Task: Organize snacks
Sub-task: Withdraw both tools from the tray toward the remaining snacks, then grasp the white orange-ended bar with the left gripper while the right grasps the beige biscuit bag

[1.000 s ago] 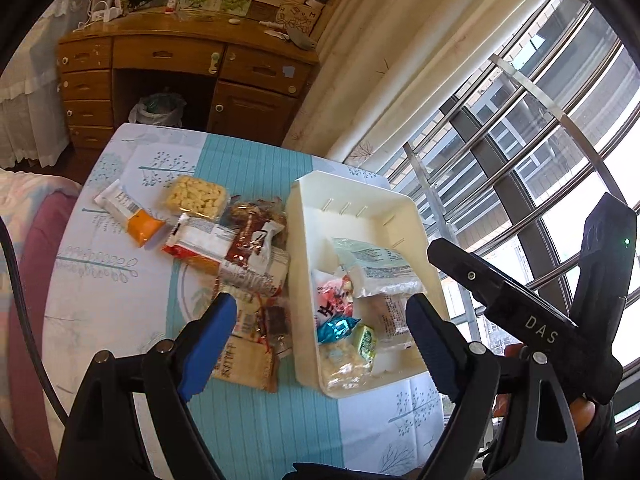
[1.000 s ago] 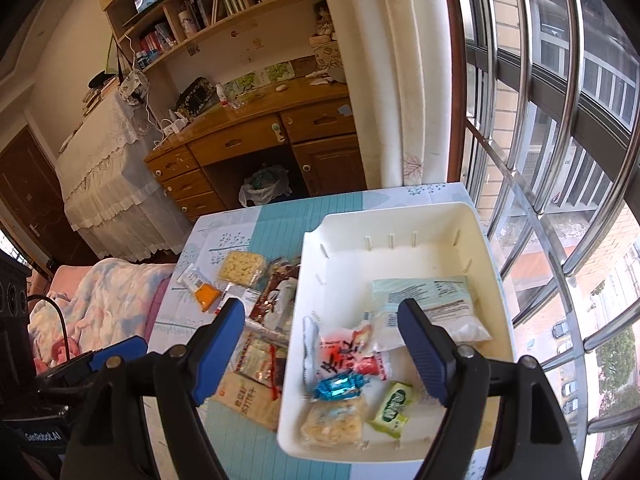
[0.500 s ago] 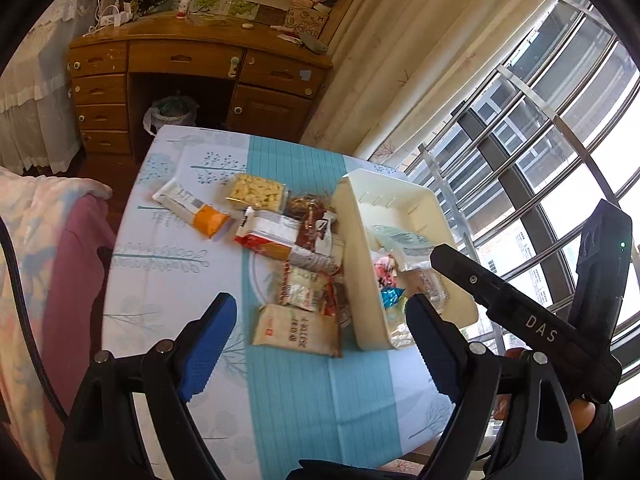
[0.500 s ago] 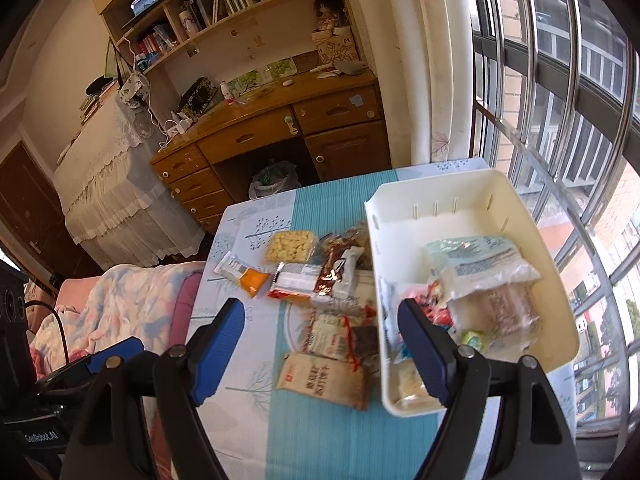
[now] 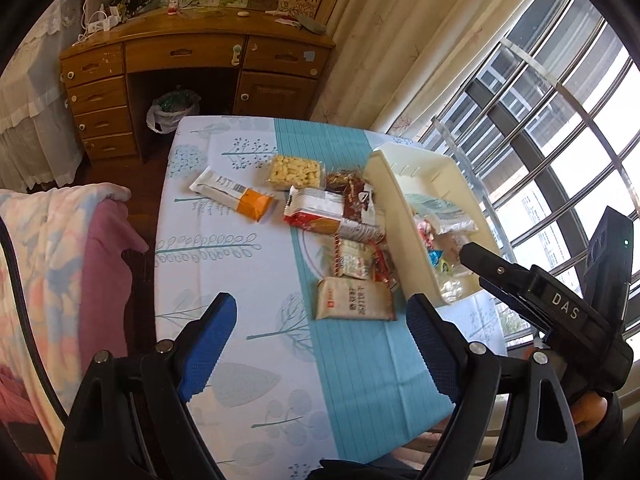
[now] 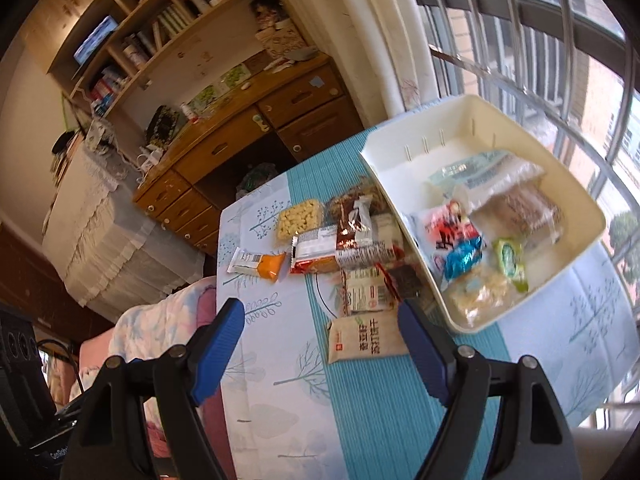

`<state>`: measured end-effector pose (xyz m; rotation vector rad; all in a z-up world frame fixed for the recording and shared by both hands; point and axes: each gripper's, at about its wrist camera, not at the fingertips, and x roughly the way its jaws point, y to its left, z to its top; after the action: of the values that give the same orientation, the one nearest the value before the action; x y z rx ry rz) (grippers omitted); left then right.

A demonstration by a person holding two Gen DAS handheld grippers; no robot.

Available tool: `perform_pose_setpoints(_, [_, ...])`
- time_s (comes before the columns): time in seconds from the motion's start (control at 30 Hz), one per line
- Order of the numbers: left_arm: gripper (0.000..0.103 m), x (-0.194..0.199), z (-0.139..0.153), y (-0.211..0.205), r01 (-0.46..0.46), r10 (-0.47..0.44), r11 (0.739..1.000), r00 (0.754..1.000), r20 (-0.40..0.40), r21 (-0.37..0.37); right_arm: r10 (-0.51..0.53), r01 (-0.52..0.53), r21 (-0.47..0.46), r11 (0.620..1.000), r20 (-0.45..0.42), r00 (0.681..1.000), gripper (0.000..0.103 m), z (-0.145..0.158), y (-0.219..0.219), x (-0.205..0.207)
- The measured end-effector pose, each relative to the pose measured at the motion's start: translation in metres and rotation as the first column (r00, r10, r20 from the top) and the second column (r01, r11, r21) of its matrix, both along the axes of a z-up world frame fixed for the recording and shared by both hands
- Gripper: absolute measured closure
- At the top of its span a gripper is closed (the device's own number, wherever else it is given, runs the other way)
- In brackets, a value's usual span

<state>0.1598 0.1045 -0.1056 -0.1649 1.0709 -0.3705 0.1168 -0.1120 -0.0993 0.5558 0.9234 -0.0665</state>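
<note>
As both views swing left off the white bin (image 6: 576, 216), left gripper (image 5: 320, 328) and right gripper (image 6: 320, 332) gaping, empty, over tan packet (image 6: 366, 340); next pick likely.

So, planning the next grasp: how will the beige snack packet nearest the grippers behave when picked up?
The beige snack packet lies flat and looks pillowy, so it is probably light and somewhat floppy. Its smooth wrapper may slip, and a push would likely slide it along the tablecloth.
</note>
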Motion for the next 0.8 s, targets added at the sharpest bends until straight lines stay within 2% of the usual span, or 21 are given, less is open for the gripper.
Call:
perform_pose_setpoints(0.1, [0.017, 0.008, -0.008, 0.006, -0.014, 0.015, 0.999, 0.999, -0.033, 0.042, -0.035, 0.037, 0.039, 0.999, -0.047, 0.998, 0.023, -0.012, 0.002, -0.003])
perform_pose_setpoints(0.2, [0.017, 0.02, -0.016, 0.012, -0.036, 0.04, 0.998, 0.997, -0.068, 0.048, -0.07, 0.078, 0.084, 0.993, -0.097, 0.993, 0.023, -0.025, 0.0, -0.002])
perform_pose_setpoints(0.3, [0.017, 0.035, -0.022, 0.014, -0.05, 0.058, 0.995, 0.994, -0.092, 0.084, -0.123, 0.142, 0.111, 0.984, -0.158, 0.98, 0.023, -0.039, -0.003, -0.001])
perform_pose_setpoints(0.5, [0.017, 0.077, -0.038, 0.015, -0.083, 0.11, 0.981, 0.982, -0.15, 0.178, -0.21, 0.263, 0.155, 0.952, -0.289, 0.934, 0.023, -0.072, -0.012, 0.005])
perform_pose_setpoints(0.8, [0.017, 0.144, -0.08, 0.013, -0.154, 0.226, 0.954, 0.933, -0.281, 0.257, -0.284, 0.392, 0.177, 0.902, -0.439, 0.852, 0.023, -0.117, -0.018, 0.019])
